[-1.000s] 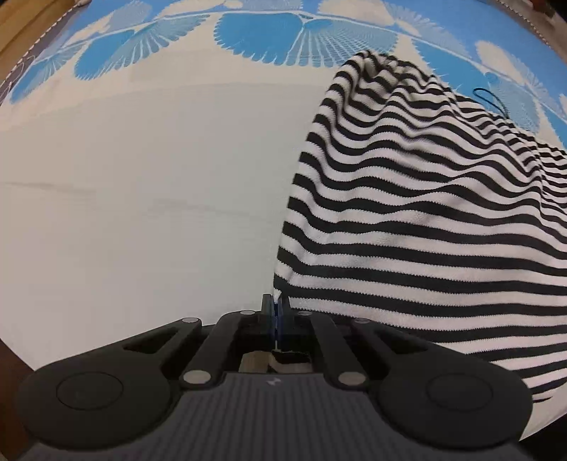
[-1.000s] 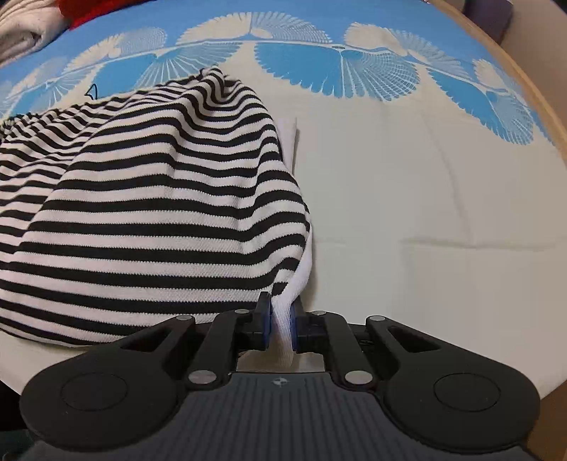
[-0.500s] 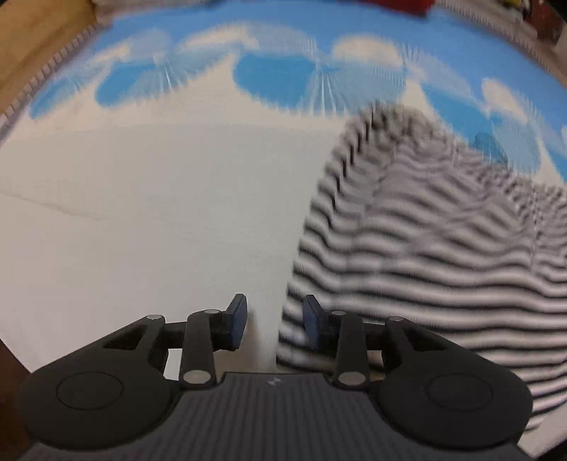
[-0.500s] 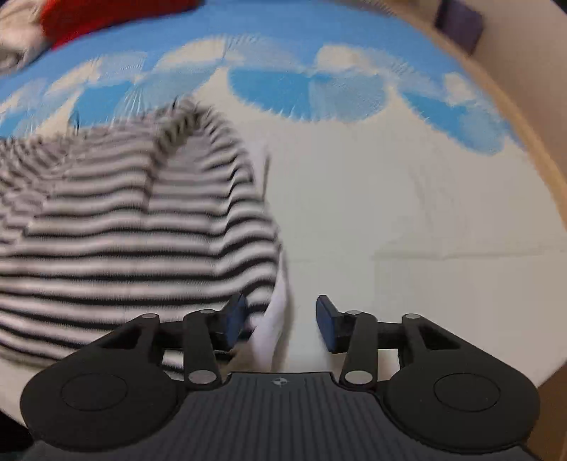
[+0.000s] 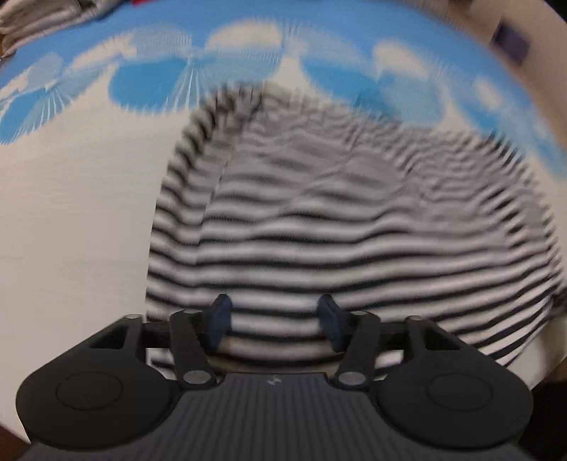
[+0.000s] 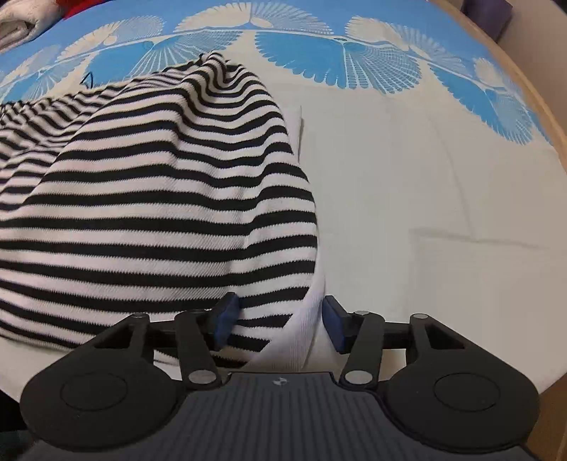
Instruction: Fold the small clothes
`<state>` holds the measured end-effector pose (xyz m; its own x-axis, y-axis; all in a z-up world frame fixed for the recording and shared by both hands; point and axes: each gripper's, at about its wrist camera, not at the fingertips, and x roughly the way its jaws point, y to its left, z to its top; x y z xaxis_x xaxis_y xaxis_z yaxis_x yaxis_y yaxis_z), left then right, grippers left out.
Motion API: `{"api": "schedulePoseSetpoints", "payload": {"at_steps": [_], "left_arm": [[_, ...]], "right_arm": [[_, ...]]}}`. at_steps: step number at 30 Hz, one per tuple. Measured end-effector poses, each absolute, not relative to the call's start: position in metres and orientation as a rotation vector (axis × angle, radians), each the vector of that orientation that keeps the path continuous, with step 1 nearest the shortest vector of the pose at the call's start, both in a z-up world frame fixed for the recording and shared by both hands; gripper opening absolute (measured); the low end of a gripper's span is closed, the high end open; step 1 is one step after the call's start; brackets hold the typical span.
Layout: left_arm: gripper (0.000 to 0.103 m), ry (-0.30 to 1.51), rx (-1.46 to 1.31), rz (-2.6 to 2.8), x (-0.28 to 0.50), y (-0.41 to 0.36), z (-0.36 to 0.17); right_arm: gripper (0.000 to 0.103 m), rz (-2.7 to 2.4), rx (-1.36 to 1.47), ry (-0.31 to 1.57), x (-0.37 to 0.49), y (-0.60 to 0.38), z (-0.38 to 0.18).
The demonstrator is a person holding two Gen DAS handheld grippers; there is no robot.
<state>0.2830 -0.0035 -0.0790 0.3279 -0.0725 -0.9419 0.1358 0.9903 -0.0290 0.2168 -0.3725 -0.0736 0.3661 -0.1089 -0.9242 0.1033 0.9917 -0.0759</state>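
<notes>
One striped garment (image 6: 152,198) lies bunched on the patterned cloth (image 6: 407,170). Its near edge sits between the opening, spread jaws of the right tool (image 6: 277,321) and left tool (image 5: 274,324), unpinched.

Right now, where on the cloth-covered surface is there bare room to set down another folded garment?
The cream middle of the blue-and-cream patterned cloth is bare to the right of the black-and-white striped knit garment, out to the wooden edge. In the left wrist view a bare cream patch lies left of the garment. The far left corner is crowded with folded pale laundry.
</notes>
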Motion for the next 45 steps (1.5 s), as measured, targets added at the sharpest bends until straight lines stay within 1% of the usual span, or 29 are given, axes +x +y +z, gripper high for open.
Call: {"api": "schedulePoseSetpoints", "payload": {"at_steps": [1,2,5,7,10,12,16,19,21,23,26,28,29,30,32,34,36,38,42,43,45], "left_arm": [[0.073,1.254,0.065,-0.12,0.284,-0.004,-0.083],[0.075,1.269,0.047,-0.102,0.287,-0.004,-0.085],[0.075,1.263,-0.036,-0.065,0.295,0.003,-0.082],[0.075,1.216,-0.074,-0.013,0.299,0.008,-0.072],[0.073,1.119,-0.088,0.046,0.305,0.01,-0.057],[0.073,1.108,-0.103,0.037,0.311,0.007,-0.054],[0.07,1.162,-0.204,0.022,0.327,0.01,-0.064],[0.07,1.234,-0.224,0.056,0.338,0.011,-0.084],[0.071,1.27,-0.252,0.07,0.344,0.014,-0.093],[0.072,1.274,-0.269,0.083,0.347,0.015,-0.096],[0.071,1.253,-0.261,0.1,0.348,0.015,-0.091],[0.071,1.178,-0.228,0.126,0.348,0.013,-0.077],[0.071,1.142,-0.207,0.13,0.348,0.011,-0.071],[0.071,1.102,-0.177,0.127,0.347,0.007,-0.064],[0.071,1.067,-0.143,0.086,0.347,-0.003,-0.058],[0.071,1.064,-0.118,0.02,0.347,-0.016,-0.058],[0.07,1.071,-0.095,-0.016,0.348,-0.025,-0.062],[0.07,1.102,-0.077,-0.029,0.35,-0.032,-0.071],[0.07,1.166,-0.069,-0.009,0.361,-0.035,-0.092],[0.071,1.173,-0.073,-0.007,0.362,-0.035,-0.095],[0.071,1.18,-0.081,-0.004,0.367,-0.035,-0.101]], "right_arm": [[0.054,-0.14,0.006,1.191,0.217,-0.374,-0.074],[0.054,-0.142,0.011,1.191,0.217,-0.376,-0.073],[0.054,-0.156,-0.003,1.155,0.217,-0.371,-0.068],[0.054,-0.186,-0.02,1.083,0.218,-0.369,-0.058],[0.056,-0.254,0.052,0.95,0.22,-0.376,-0.04],[0.057,-0.274,0.116,0.897,0.226,-0.383,-0.034],[0.057,-0.252,0.133,0.94,0.248,-0.381,-0.046],[0.057,-0.255,0.089,1.017,0.265,-0.374,-0.063],[0.06,-0.271,0.05,1.063,0.274,-0.37,-0.076],[0.061,-0.289,0.039,1.057,0.279,-0.367,-0.079],[0.061,-0.311,0.046,1.05,0.285,-0.366,-0.078],[0.059,-0.352,0.036,0.987,0.285,-0.364,-0.067],[0.059,-0.387,0.009,0.917,0.283,-0.361,-0.057],[0.061,-0.413,-0.022,0.849,0.281,-0.357,-0.048],[0.061,-0.428,-0.057,0.728,0.279,-0.348,-0.033],[0.061,-0.385,-0.032,0.682,0.281,-0.343,-0.027],[0.061,-0.312,0.007,0.719,0.289,-0.338,-0.033],[0.061,-0.246,0.056,0.817,0.303,-0.335,-0.048],[0.062,-0.273,0.041,0.97,0.326,-0.334,-0.082],[0.063,-0.278,0.049,0.979,0.328,-0.336,-0.086],[0.071,-0.287,0.042,0.982,0.334,-0.337,-0.091]]}}
